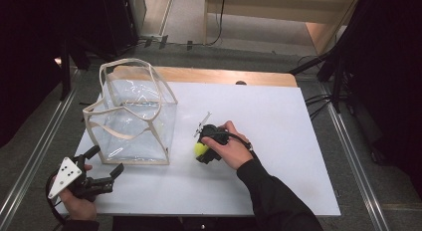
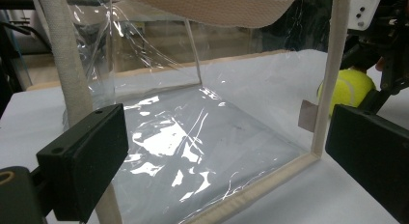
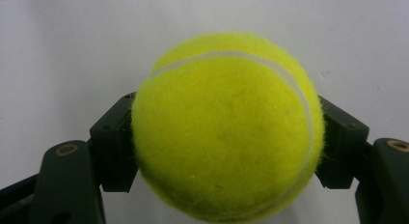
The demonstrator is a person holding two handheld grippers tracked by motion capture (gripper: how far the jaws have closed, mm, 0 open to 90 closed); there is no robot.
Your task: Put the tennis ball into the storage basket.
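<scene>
Black sleeve (image 1: 278,201), black grippers w/ blocky jaws, grey dotted plate (image 1: 64,176)

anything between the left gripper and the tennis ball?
Yes: the clear bag's near corner and its cream edge strip. In the left gripper view, the tennis ball sits behind that strip.

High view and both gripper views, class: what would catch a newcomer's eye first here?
The bright yellow tennis ball stands out most, clamped between the jaws of the right gripper just above the middle of the white table. Next comes the clear plastic bag with cream straps, standing open to the ball's left. The left gripper waits open at the bag's near corner.
</scene>
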